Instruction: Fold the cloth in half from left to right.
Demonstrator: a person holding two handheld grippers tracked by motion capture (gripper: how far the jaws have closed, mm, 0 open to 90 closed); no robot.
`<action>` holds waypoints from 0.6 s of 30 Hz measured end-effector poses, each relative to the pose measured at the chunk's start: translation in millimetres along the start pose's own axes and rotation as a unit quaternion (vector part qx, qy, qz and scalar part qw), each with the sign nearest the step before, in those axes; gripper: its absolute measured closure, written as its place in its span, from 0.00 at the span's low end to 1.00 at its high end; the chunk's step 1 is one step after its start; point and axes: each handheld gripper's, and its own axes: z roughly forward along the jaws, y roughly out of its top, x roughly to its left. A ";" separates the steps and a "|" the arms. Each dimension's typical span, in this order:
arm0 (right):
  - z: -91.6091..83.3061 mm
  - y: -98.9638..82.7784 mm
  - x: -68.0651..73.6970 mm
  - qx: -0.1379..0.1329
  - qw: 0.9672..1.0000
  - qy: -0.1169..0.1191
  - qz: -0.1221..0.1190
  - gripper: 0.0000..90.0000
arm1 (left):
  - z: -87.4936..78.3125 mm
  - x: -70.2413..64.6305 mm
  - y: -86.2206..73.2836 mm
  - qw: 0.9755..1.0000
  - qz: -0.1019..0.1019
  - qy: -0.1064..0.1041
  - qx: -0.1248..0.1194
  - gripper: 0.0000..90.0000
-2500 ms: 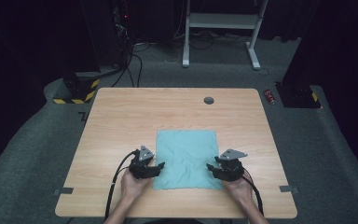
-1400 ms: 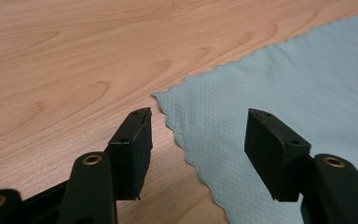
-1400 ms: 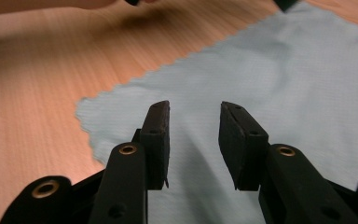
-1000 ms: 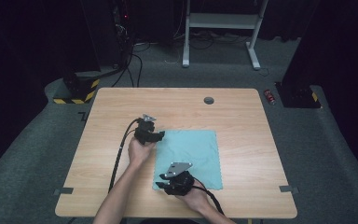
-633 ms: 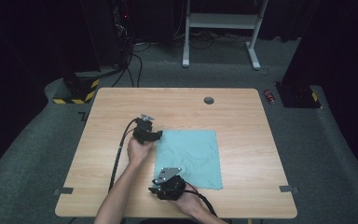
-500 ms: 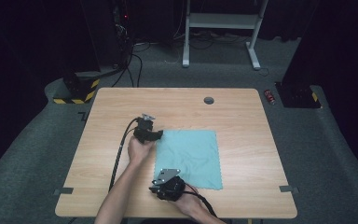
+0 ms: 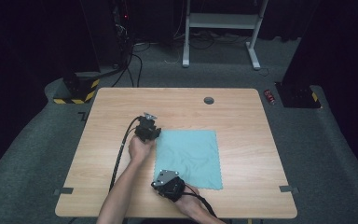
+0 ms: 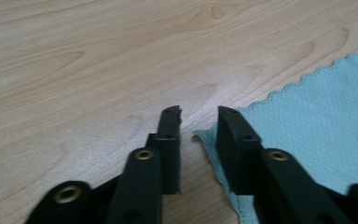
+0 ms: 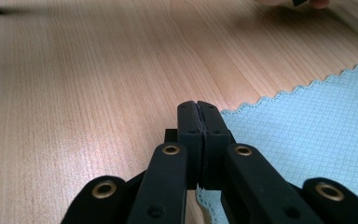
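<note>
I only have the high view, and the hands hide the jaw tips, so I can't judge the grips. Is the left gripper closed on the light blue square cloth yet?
Observer: Not yet. In the left gripper view the left gripper has just been closing, but its jaws stand apart, with a corner of the light blue square cloth in the gap.
Operator: And the right one?
Observer: The right gripper has just been closing too, and its jaws now meet at the cloth's scalloped edge. I cannot tell whether fabric is pinched.
Operator: Is the corner at the left gripper lifted?
Observer: No, it looks to lie on the light wooden table.
</note>
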 end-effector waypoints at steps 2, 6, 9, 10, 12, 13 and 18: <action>-0.2 0.0 -0.2 0.000 1.000 0.001 0.000 0.99 | 0.1 2.5 0.0 1.000 -0.007 -0.004 -0.001 0.86; -0.3 0.1 0.0 0.000 1.000 0.000 -0.001 1.00 | -1.0 8.8 -0.8 1.000 -0.021 -0.015 0.002 0.96; -0.7 0.0 -0.2 -0.001 1.000 0.001 0.001 1.00 | -1.8 9.8 -1.4 1.000 -0.018 -0.023 0.003 1.00; -0.9 0.0 -0.6 -0.003 1.000 0.002 0.001 1.00 | -1.8 9.9 -1.5 1.000 -0.016 -0.025 0.003 1.00; -1.3 -0.2 -1.2 -0.004 1.000 0.004 0.005 1.00 | -1.5 9.9 -1.7 0.999 -0.018 -0.029 0.002 1.00; -1.3 -0.3 -1.2 -0.004 1.000 0.004 0.005 1.00 | -1.3 10.4 -1.8 0.999 -0.020 -0.033 0.001 1.00; -1.1 -0.7 -1.1 -0.003 1.000 0.003 0.004 1.00 | 0.1 8.9 -0.9 0.999 -0.027 -0.039 -0.007 0.75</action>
